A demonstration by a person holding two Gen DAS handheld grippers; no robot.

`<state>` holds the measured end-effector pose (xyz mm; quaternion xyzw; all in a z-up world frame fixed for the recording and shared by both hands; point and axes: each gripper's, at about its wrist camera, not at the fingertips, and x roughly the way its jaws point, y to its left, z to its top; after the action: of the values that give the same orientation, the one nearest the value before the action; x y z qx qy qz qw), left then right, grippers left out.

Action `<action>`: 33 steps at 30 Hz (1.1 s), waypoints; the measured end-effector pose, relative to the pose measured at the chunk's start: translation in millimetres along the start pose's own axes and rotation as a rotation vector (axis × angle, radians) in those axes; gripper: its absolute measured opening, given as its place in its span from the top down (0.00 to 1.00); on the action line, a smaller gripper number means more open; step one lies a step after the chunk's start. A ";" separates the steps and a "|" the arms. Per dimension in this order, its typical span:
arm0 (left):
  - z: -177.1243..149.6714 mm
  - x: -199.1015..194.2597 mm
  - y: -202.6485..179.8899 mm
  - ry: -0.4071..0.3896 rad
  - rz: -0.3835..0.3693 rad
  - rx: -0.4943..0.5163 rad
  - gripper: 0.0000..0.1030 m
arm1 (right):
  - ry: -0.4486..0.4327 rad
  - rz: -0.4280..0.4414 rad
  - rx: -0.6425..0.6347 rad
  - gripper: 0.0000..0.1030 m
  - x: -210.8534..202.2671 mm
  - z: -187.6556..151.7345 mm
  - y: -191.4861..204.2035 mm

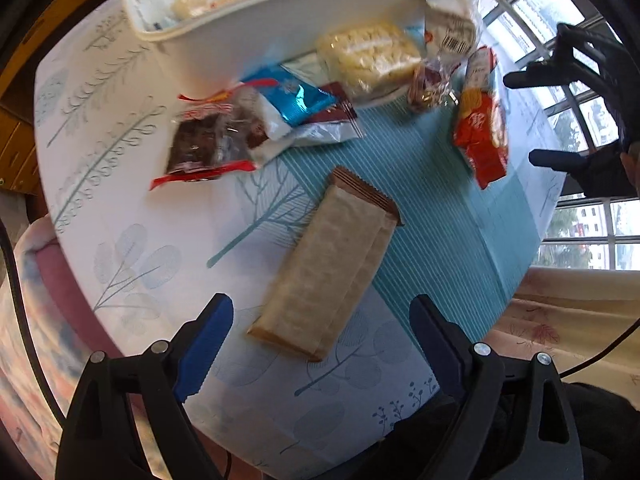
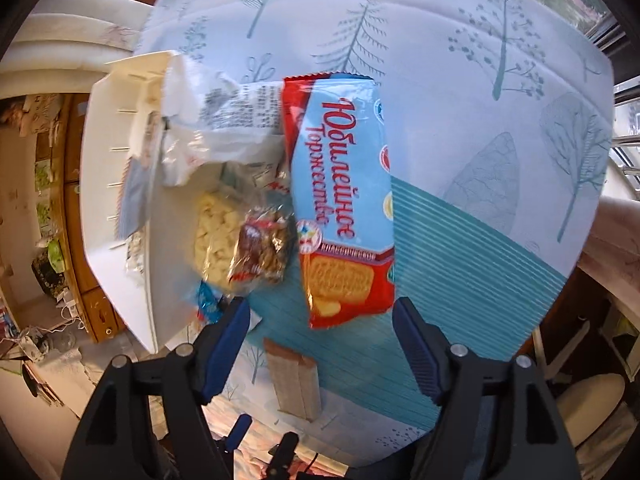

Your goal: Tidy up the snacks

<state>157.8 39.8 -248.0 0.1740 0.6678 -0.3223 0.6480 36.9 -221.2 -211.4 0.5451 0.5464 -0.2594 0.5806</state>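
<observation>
My left gripper [image 1: 320, 316] is open above the near end of a long tan wafer pack [image 1: 328, 264] lying on the table. My right gripper [image 2: 320, 320] is open just above the near end of a red and blue biscuit pack [image 2: 340, 200]; the same pack shows in the left wrist view [image 1: 480, 124]. The wafer pack also shows below in the right wrist view [image 2: 294, 380]. A white bin [image 1: 240, 32] holds several snacks. A puffed-corn bag [image 1: 368, 56], a blue wrapper [image 1: 288, 96] and a dark cake pack [image 1: 208, 140] lie beside it.
The table carries a white cloth with tree prints and a teal striped patch [image 1: 432, 208]. A small nut bar pack [image 2: 260, 252] lies on the corn bag. The right gripper shows at the right edge in the left wrist view [image 1: 560, 120]. Windows stand behind.
</observation>
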 end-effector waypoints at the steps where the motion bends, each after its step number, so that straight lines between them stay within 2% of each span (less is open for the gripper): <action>1: 1.5 3.5 -0.2 0.007 0.003 -0.003 0.14 | 0.011 -0.011 0.004 0.28 4.8 4.6 -0.8; 9: 11.0 31.7 6.3 0.070 0.002 -0.098 0.13 | 0.060 -0.073 -0.019 0.28 24.4 32.9 6.4; 19: 22.8 54.2 -6.7 0.106 0.031 -0.130 0.12 | 0.090 -0.145 -0.060 0.28 41.2 50.0 14.3; 25: 25.4 64.2 -12.3 0.096 0.056 -0.137 0.10 | 0.096 -0.184 -0.066 0.28 48.8 65.7 8.4; 28: 26.0 67.1 -17.8 0.098 0.085 -0.135 0.09 | 0.100 -0.177 -0.075 0.30 51.4 69.1 8.2; 32: 31.4 73.6 -31.7 0.104 0.134 -0.126 0.09 | 0.099 -0.173 -0.097 0.38 51.7 71.7 8.4; 33: 32.0 75.5 -35.9 0.106 0.155 -0.121 0.12 | 0.099 -0.169 -0.106 0.40 51.5 72.1 9.5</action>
<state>151.1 -21.5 -312.9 0.2023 0.7040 -0.2207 0.6440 84.6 -269.6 -269.1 0.4776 0.6315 -0.2509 0.5568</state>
